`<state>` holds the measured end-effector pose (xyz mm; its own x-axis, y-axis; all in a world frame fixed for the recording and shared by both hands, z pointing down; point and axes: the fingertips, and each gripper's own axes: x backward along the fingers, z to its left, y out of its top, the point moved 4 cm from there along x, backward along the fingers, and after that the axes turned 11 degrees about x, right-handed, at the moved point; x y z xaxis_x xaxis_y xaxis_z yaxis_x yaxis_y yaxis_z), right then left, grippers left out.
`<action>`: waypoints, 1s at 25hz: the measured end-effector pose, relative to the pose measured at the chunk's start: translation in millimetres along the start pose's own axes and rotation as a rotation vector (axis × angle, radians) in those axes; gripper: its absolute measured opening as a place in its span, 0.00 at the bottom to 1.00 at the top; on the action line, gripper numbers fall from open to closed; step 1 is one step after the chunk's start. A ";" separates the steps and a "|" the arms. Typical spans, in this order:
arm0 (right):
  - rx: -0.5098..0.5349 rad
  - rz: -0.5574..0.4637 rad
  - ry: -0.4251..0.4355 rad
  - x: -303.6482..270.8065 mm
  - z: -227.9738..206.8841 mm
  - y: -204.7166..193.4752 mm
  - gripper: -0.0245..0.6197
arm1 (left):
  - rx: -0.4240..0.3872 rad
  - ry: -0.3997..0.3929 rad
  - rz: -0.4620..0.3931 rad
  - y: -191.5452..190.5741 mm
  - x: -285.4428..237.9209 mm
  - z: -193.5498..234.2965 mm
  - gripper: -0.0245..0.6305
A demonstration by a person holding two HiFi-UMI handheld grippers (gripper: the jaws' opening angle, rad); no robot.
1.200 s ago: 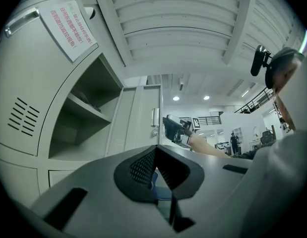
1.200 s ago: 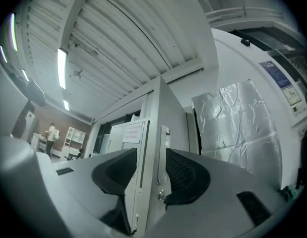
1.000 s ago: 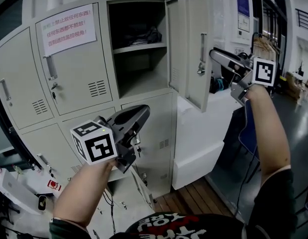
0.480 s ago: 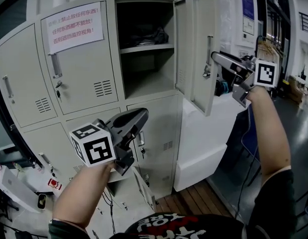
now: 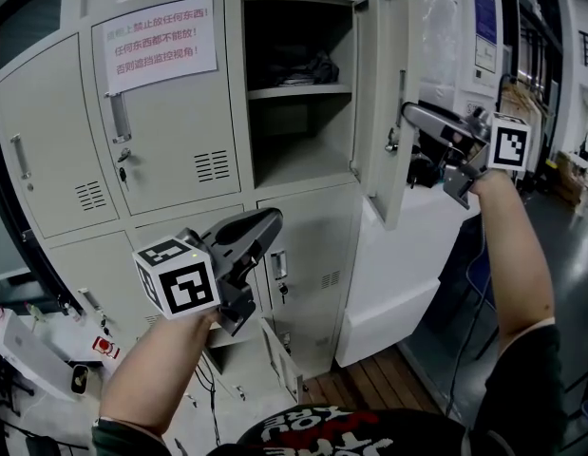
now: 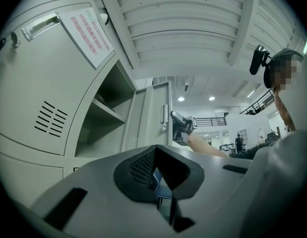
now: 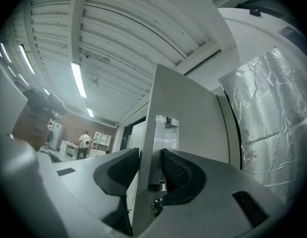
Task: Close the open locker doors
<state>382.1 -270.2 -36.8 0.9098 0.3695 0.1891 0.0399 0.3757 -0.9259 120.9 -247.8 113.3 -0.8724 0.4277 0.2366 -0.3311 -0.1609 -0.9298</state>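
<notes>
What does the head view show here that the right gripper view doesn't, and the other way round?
Only the head view: the paper notice on a closed door, the shelf inside the open locker, and the left gripper, held low.
Only the right gripper view: the right gripper with its jaws, which have just been closing, on either side of the open door edge and handle, plus a foil-wrapped surface behind.
Both: the open door, its handle and the right gripper at it.
</notes>
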 end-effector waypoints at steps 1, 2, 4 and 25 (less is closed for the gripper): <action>-0.001 0.000 0.009 -4.4 1.6 -0.6 0.29 | 0.001 0.002 -0.001 0.4 1.5 1.8 0.04; -0.002 0.000 0.016 -8.5 3.1 -1.2 0.28 | 0.002 0.003 -0.001 0.8 2.8 3.4 0.04; 0.001 -0.001 0.027 -16.8 5.4 -2.2 0.28 | 0.001 0.003 -0.002 2.1 5.7 6.2 0.04; 0.029 0.045 0.040 -107.7 15.2 -16.3 0.25 | -0.005 0.036 -0.029 25.6 54.8 45.0 0.04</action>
<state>277.2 -303.2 -37.1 0.9261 0.3527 0.1342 -0.0127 0.3847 -0.9230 48.4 -268.5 115.2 -0.8487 0.4643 0.2532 -0.3541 -0.1433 -0.9242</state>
